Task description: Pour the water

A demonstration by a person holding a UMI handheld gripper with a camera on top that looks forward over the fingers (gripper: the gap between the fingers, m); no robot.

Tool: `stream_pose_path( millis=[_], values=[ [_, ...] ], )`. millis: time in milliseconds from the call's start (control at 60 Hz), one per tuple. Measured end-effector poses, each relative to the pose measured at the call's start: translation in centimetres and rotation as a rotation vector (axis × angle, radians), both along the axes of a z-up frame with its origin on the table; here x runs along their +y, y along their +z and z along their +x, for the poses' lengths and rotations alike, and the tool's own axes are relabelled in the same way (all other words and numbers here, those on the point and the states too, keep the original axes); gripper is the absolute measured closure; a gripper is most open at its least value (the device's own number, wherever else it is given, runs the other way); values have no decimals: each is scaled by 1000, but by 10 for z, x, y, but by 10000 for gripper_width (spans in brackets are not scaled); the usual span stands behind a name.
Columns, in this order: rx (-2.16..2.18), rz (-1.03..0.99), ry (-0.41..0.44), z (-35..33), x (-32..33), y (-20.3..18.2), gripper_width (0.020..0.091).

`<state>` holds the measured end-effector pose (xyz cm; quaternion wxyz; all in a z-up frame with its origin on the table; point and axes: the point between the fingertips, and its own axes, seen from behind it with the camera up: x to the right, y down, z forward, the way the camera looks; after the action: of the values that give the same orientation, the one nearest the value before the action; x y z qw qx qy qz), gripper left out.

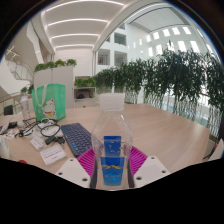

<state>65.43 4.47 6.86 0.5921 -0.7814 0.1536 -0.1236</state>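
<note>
Far left: a pale green bin [49,100] stands past the desk edge, with potted greenery [55,65] behind it.
Left desk clutter: black cables [38,128] coil on the wooden table [165,130], beside a small white box [53,154] and some papers; details there are too small to tell.
Keyboard: a dark keyboard [76,138] lies at a slant, just left of the bottle.
Left pad: the magenta pad of the left finger [88,160] presses against the bottle's lower left side.
Bottle: a clear plastic water bottle [111,140] with a white cap and a blue label stands upright between the fingers, close to the camera.
Gripper: the gripper [111,166] is clamped on the water bottle, both pads touching it.
Right pad: the magenta pad of the right finger [135,160] presses against the bottle's lower right side.
Right background: a row of tall leafy plants [170,80] lines the far side of the table, under bright windows [175,40].
</note>
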Motion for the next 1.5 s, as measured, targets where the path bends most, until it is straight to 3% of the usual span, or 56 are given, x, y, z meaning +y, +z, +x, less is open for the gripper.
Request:
stream_pose_path(
  millis=[100,267,483,583,733,1000,1083,1233,1250,1267,1500],
  values=[
    [54,-21,7,3,6,-3,722],
    [57,-98,52,-12,4,4,724],
    [-251,-129,181,-68,6,109,724],
    [-423,-130,276,-125,7,160,725],
    [-793,-162,378,-222,16,200,726],
    [-1649,-488,518,-340,49,129,726],
    [-1866,-586,517,-348,58,109,727],
    [-2131,-730,533,-358,70,120,726],
    [-2155,-732,488,-360,56,122,725],
    [-2161,-759,534,-360,72,126,725],
    [-2128,-751,504,-369,75,130,724]
  ],
)
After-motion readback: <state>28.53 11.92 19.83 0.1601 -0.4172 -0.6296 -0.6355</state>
